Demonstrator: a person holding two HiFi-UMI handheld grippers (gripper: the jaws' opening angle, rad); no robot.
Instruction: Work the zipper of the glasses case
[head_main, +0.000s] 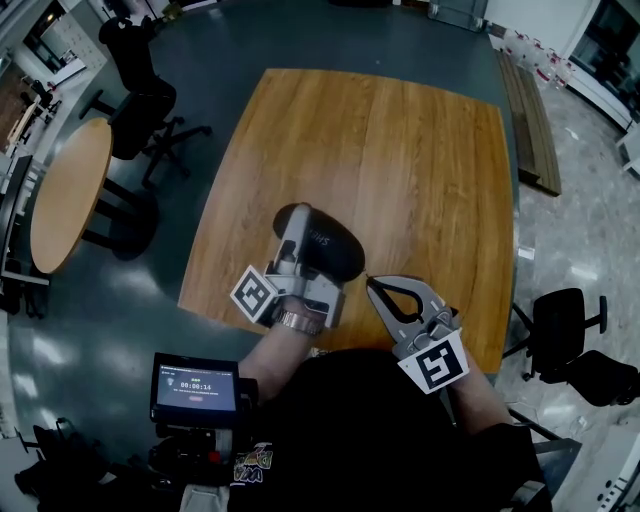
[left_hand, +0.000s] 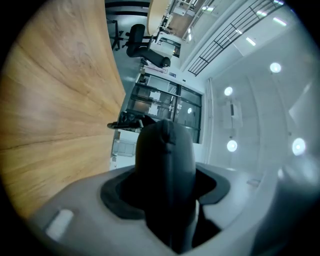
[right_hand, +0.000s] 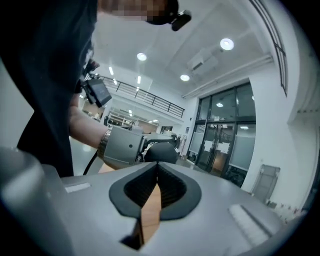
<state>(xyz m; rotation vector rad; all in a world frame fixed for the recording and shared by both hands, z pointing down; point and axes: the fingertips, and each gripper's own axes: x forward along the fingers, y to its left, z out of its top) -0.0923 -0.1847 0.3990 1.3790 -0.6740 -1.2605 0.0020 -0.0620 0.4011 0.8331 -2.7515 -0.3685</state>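
The black glasses case (head_main: 325, 243) lies on the wooden table (head_main: 400, 150) near its front edge. My left gripper (head_main: 297, 238) reaches over it from the near side and is shut on the case. In the left gripper view the dark case (left_hand: 165, 165) fills the space between the jaws, a seam running up its end. My right gripper (head_main: 370, 282) lies just right of the case, its tip a short way off it, shut with nothing held. In the right gripper view the pads (right_hand: 170, 187) meet, and the case (right_hand: 161, 152) shows beyond them beside the left gripper's grey body (right_hand: 125, 147).
A round wooden table (head_main: 70, 190) and a black office chair (head_main: 140, 100) stand to the left. Another black chair (head_main: 570, 330) sits at the right, and a wooden bench (head_main: 530, 120) runs along the far right. A small screen unit (head_main: 195, 388) hangs by the person's body.
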